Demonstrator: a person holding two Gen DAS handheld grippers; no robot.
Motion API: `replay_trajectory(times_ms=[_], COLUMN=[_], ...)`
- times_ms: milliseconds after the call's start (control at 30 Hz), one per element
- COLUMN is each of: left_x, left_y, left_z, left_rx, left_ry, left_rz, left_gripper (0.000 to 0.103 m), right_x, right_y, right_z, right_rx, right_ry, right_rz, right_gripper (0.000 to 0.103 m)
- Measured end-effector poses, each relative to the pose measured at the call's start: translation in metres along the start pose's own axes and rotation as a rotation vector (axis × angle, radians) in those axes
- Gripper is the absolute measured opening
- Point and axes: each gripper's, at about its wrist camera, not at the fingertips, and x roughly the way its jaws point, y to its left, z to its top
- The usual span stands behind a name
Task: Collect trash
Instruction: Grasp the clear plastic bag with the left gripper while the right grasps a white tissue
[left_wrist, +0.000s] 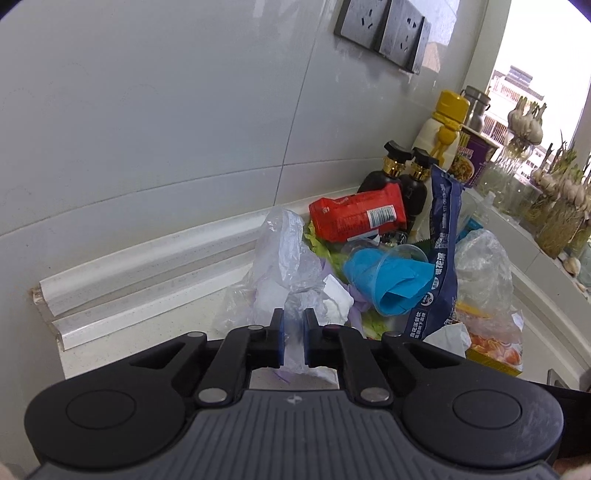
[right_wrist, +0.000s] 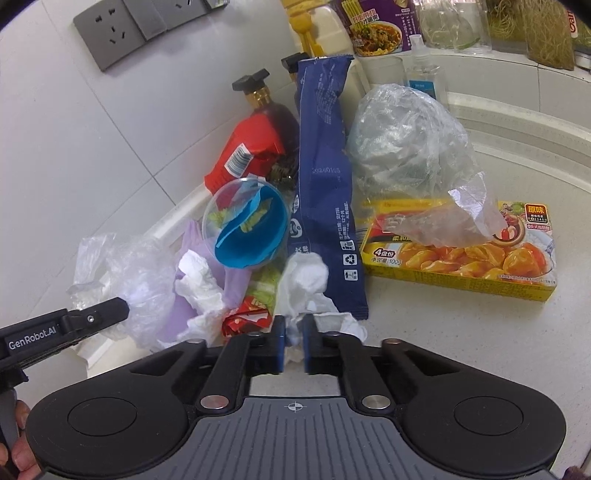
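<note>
My left gripper is clenched on the thin clear plastic bag at the counter's back edge, by the wall. My right gripper pinches a crumpled white tissue. Between them the long blue wrapper runs lengthwise toward the wall, printed "20260105". The yellow box reads "100g". The left gripper's arm says "GenRobot.AI".

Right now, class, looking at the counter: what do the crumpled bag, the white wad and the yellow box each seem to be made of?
Crumpled bag: thin clear plastic film, glossy, with creases catching light. White wad: soft matte tissue paper, likely; it folds in fuzzy crumples. Yellow box: printed cardboard, slightly glossy, with sharp folded edges.
</note>
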Motion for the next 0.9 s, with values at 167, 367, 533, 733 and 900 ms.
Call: replay_trajectory(times_ms=[167, 367, 533, 733, 900], left_x=[-0.012, -0.03, -0.048, -0.074, -0.092], left_y=[0.002, 0.007, 0.013, 0.025, 0.04], left_z=[0.003, 0.005, 0.003, -0.004, -0.015], left_rx=[-0.012, -0.031, -0.046, -0.061, -0.096], left_ry=[-0.025, -0.05, -0.073, -0.084, -0.074], left_rz=[0.001, -0.003, -0.002, 0.019, 0.056], left_gripper=[0.006, 0.006, 0.006, 0.006, 0.006], right_x=[-0.01, -0.024, -0.031, -0.024, 0.003], right_y=[0.004, 0.012, 0.017, 0.017, 0.028], right_z=[0.003, 0.006, 0.005, -0.005, -0.014], right_rx=[-0.006, -0.034, -0.042, -0.016, -0.081], right_ry=[-0.022, -0.043, -0.036, -0.047, 0.001], right_rz=[0.005, 0.007, -0.001, -0.011, -0.049], right_gripper=[0.004, 0.004, 0.01, 0.078, 0.079])
